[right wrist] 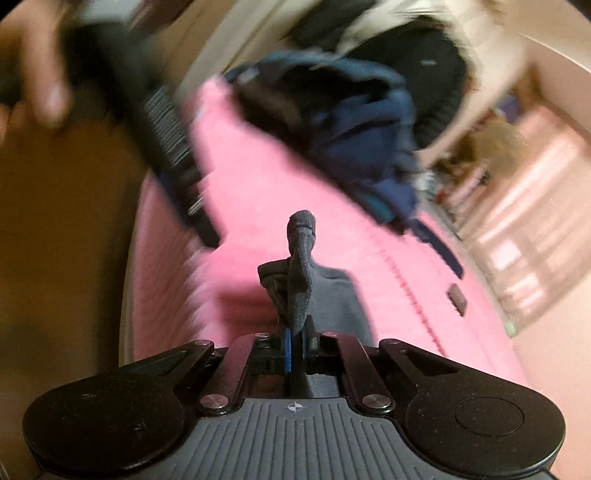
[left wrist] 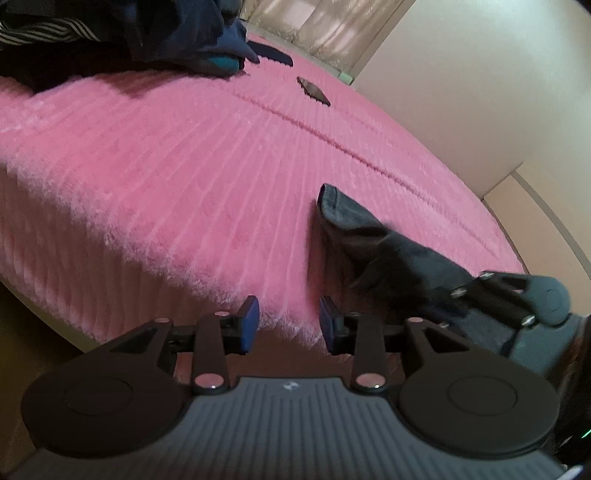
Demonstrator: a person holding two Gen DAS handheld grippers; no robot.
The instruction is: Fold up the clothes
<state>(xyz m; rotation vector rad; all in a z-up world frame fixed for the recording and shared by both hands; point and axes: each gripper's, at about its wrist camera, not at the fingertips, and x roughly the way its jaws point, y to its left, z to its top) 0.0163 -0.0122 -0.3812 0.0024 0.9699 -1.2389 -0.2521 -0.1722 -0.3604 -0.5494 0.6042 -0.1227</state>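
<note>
Two hand-held grippers are in play over the pink fluffy bed cover [left wrist: 177, 177]. We have the right hand-held gripper [right wrist: 295, 345] clamped tight on a dark grey garment [right wrist: 301, 280]: its blue pads [right wrist: 287, 350] pinch the cloth, and a fold of it sticks up past the tips toward twelve o'clock, the rest trailing down at about one o'clock onto the bed. From the left wrist camera we see that same garment [left wrist: 354, 229] stretching out from four o'clock toward the middle of the cover, its hemmed end lying flat on the pink pile. Our left hand-held gripper [left wrist: 289, 323] stands narrowly parted near the bed's edge, nothing between its blue pads [left wrist: 249, 325]. Up at eleven o'clock sits a heap of dark clothes [left wrist: 122, 33], navy and striped. Near one o'clock a small dark flat object [left wrist: 313, 90] lies on the cover; we cannot tell what it is. Right wrist view is heavily blurred.
</note>
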